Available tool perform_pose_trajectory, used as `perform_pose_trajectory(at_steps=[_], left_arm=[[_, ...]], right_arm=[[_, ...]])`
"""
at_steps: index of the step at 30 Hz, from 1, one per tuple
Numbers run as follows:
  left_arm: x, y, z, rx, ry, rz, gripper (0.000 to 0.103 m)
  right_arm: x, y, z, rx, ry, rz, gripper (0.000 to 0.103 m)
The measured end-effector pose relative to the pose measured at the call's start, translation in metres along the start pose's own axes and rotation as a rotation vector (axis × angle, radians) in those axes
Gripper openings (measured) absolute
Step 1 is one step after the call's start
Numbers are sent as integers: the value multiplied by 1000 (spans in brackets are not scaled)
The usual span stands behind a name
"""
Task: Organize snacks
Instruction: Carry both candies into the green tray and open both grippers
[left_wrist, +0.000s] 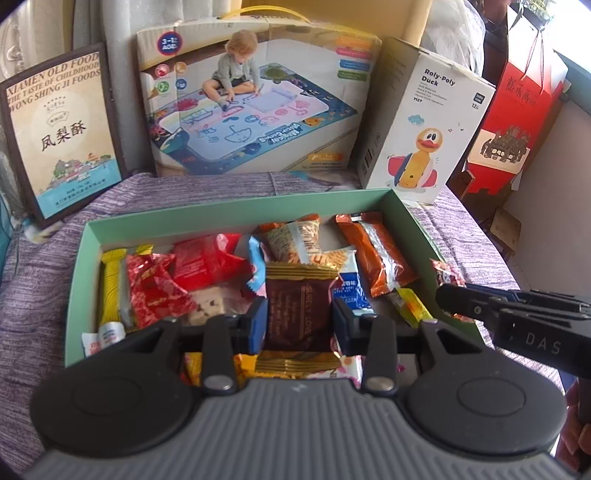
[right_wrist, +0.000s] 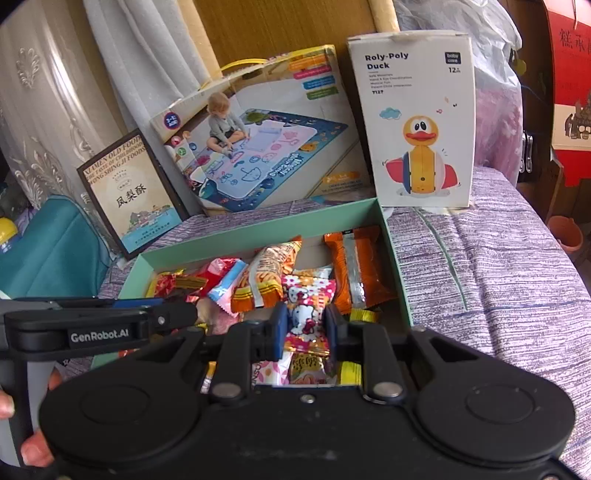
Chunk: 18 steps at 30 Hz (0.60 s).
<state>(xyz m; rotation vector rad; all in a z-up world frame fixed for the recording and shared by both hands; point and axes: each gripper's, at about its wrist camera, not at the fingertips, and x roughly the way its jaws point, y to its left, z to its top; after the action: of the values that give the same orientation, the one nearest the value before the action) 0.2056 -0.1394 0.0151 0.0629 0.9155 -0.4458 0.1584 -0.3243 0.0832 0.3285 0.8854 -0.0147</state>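
Your left claw (left_wrist: 299, 325) is clamped on a dark brown packet (left_wrist: 297, 314) with gold crimped ends, bottom centre of the left wrist frame, over the near part of the green box (left_wrist: 236, 214). Your right claw (right_wrist: 306, 330) is clamped on a Hello Kitty packet (right_wrist: 308, 314), bottom centre of the right wrist frame, also over the box. In the left view the right claw comes in at lower right, its tip at the box's right wall; whether it touches, can't tell.

Loose snacks fill the box: yellow bar (left_wrist: 110, 291) at far left, red foil packets (left_wrist: 155, 291) next to it, blue-white packet (left_wrist: 351, 291) right of the brown one, orange bar (left_wrist: 373, 251) toward upper right, noodle-print bag (left_wrist: 295, 240) at centre back.

The box sits on a purple striped cloth (right_wrist: 498, 277). Behind it, upper frame, left to right: pineapple cake box (left_wrist: 61, 136), doodle mat box (left_wrist: 255, 103), Roly-Poly Duck box (left_wrist: 424, 125), all standing. Red carton (left_wrist: 517, 103) at far right.
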Motion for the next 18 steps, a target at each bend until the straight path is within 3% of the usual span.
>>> perform_pose_trajectory(at_steps=[18], left_arm=[[43, -15, 4, 2, 45, 6, 37]], right_arm=[[33, -10, 7, 9, 45, -17, 21]])
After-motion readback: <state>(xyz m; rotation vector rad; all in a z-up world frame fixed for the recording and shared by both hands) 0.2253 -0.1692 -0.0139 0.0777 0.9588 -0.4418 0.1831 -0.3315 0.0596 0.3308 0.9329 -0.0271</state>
